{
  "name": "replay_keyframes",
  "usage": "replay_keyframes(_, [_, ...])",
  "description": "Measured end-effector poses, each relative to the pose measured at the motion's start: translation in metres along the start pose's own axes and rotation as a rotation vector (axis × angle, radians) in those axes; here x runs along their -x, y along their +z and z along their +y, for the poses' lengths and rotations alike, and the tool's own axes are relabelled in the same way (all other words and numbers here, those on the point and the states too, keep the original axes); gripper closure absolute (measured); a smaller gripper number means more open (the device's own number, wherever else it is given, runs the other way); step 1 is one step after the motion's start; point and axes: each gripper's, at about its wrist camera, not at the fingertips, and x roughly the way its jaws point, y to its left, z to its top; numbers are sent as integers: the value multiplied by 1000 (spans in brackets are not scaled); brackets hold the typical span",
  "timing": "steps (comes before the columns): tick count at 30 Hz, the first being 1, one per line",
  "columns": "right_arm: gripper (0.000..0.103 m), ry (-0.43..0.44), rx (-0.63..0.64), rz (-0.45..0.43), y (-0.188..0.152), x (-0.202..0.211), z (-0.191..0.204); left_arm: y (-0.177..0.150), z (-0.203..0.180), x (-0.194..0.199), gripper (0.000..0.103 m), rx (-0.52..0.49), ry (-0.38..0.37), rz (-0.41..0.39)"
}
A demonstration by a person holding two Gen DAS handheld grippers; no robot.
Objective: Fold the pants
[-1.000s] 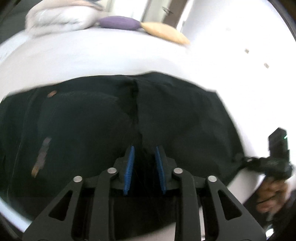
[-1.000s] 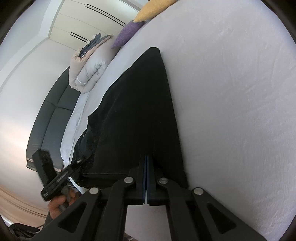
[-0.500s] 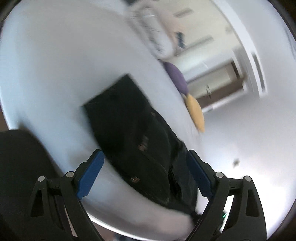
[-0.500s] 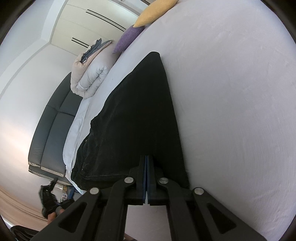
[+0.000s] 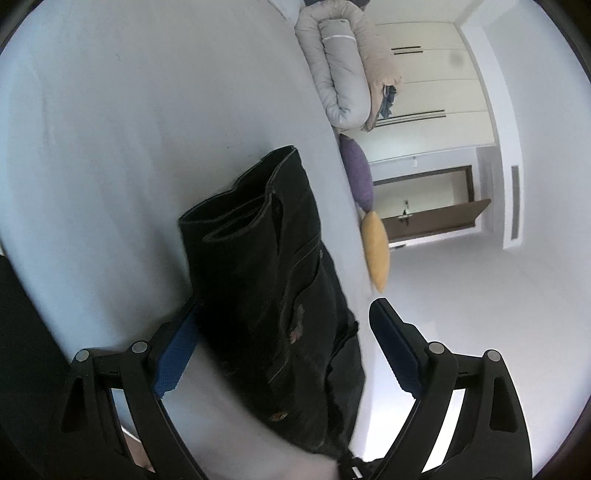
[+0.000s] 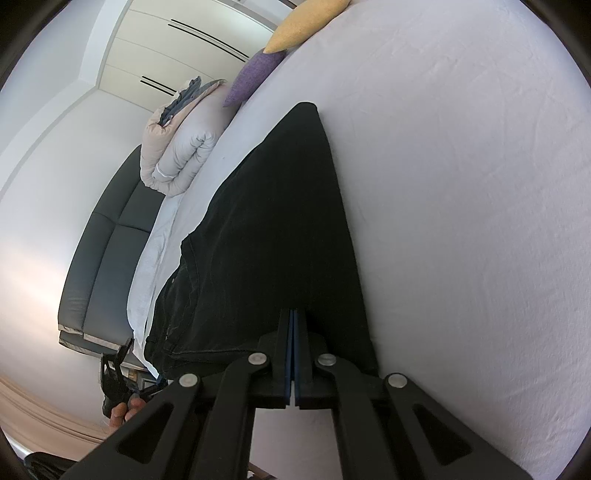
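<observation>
Clamping the black pants (image 6: 280, 236) at the near hem edge, the right hand-held gripper (image 6: 292, 354) has its blue pads pressed together with fabric between them. The garment runs away from this grip along the white bed (image 6: 461, 192), narrowing toward its far end near the purple pillow (image 6: 255, 75) and yellow pillow (image 6: 306, 24).

The left hand-held gripper (image 5: 280, 354) is released, jaws spread wide, straddling the waistband region of the pants (image 5: 266, 266) without gripping. The open waistband lies toward the far side in this view; a rolled duvet (image 5: 347, 70) lies beyond.

Step in hand, by judgement: the pants appear already laid leg over leg, and one end is secured for a crosswise fold. The next move calls for the left hand-held gripper to close on the waistband edge, then both ends to be brought together. Uneven tension could skew the fold.
</observation>
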Motion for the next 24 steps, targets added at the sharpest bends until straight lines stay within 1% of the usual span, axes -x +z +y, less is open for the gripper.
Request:
replay_keyframes(1, [103,0,-1,1,0,0,0,2,-1,-2,29,3,0,3])
replay_keyframes(2, [103,2,-5,2,1,1,-1,4,0,-6,38,9,5,11])
replay_keyframes(3, [103,3,-9,4,1,1,-1,6,2,-9,57,26,4,25])
replay_keyframes(4, [103,1,-12,6,2,3,0,8,6,-10,72,46,1,34])
replay_keyframes(5, [103,-7,-14,8,2,5,2,10,8,-12,73,62,2,37])
replay_keyframes(7, [103,-30,-9,12,4,9,9,11,12,-12,82,72,-2,34])
replay_keyframes(8, [98,-47,1,12,5,11,14,12,11,-12,83,59,2,33])
replay_keyframes(10, [96,-57,35,13,9,16,33,12,8,-12,87,29,13,27])
replay_keyframes(12, [96,-41,69,26,16,15,53,13,-1,-10,89,-19,21,15])
replay_keyframes(15, [91,-17,152,73,29,-2,94,12,-17,-11,89,-108,49,2])
replay_keyframes(17, [91,9,194,128,39,-27,121,11,-28,-14,89,-153,64,-6])
replay_keyframes(20, [91,31,209,222,51,-75,148,10,-39,-14,89,-214,82,-14])
replay_keyframes(24, [91,-1,222,322,57,-137,163,4,-52,-11,89,-291,103,-16])
